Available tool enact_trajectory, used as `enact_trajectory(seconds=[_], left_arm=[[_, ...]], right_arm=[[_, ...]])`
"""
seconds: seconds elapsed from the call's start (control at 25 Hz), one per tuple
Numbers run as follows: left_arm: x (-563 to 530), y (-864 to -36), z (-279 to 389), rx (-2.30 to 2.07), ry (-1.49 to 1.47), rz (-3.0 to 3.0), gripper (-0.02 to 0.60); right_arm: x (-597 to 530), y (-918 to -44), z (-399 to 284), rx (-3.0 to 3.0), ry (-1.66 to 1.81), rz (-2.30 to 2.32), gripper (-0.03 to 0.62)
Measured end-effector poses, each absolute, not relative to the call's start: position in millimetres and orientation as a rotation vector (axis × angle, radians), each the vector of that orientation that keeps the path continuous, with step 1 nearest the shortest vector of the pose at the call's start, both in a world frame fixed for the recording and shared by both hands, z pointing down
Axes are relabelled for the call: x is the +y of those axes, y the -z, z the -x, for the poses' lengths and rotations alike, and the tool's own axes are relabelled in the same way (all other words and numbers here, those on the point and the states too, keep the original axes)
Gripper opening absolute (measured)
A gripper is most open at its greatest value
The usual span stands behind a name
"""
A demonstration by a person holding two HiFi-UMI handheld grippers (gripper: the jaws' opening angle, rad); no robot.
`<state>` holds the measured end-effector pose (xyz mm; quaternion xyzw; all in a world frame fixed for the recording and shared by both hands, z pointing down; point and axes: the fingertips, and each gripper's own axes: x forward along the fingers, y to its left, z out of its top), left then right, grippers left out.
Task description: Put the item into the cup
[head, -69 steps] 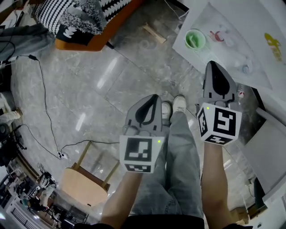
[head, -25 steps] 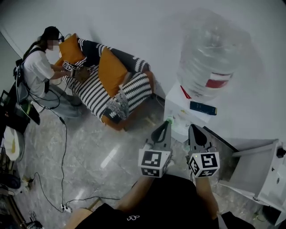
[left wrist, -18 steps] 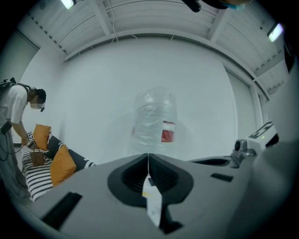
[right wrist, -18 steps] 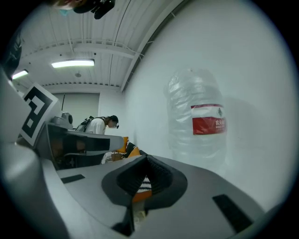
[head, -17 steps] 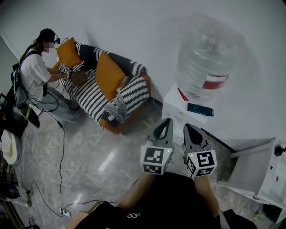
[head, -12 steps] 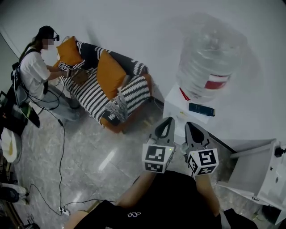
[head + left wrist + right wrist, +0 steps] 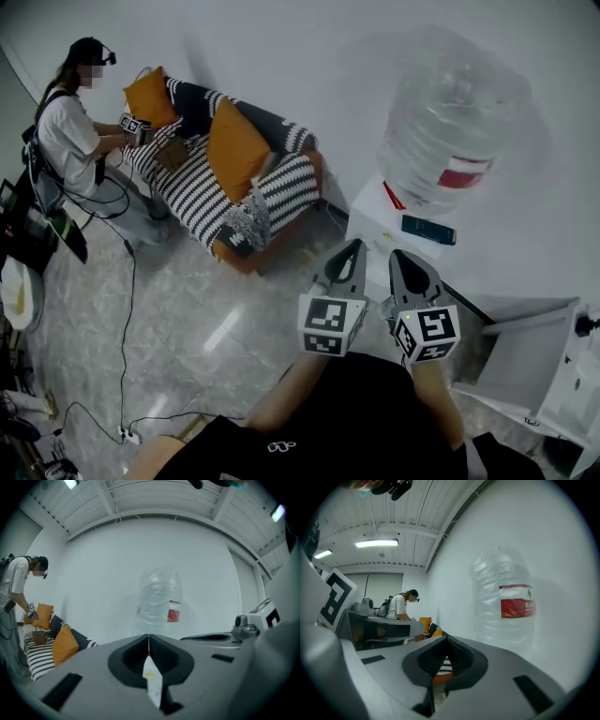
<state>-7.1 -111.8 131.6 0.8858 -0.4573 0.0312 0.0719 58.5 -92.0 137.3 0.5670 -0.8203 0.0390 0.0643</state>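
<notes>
Neither a cup nor an item shows in any view now. In the head view my left gripper (image 7: pixel 352 246) and right gripper (image 7: pixel 403 255) are raised side by side, both pointing at a white water dispenser (image 7: pixel 380 220) with a big clear bottle (image 7: pixel 448 122). My left gripper (image 7: pixel 149 641) has its tips meeting in a thin line, with nothing seen held. The tips of my right gripper (image 7: pixel 446 641) also meet, with nothing between them. The bottle (image 7: pixel 504 602) with its red label stands ahead of both.
A striped sofa (image 7: pixel 216 187) with orange cushions stands at the left wall, where a person (image 7: pixel 70 122) bends over it. A dark flat device (image 7: pixel 428 229) lies on the dispenser top. A white cabinet (image 7: pixel 534 356) stands at the right. A cable (image 7: pixel 127 309) runs across the floor.
The head view has swung up from the floor and a green cup on a white table to the room. Over the last second both grippers stay raised together, barely shifting.
</notes>
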Motion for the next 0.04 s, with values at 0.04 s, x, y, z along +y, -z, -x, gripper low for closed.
enact_trajectory(seconds=[0.04], left_arm=[[-112.2,-132.4,8.1,-1.376,-0.094,-2.660,0.014]], right_arm=[[-92.6,-137.4,-57.0,-2.479,-0.115,-1.708,0.010]])
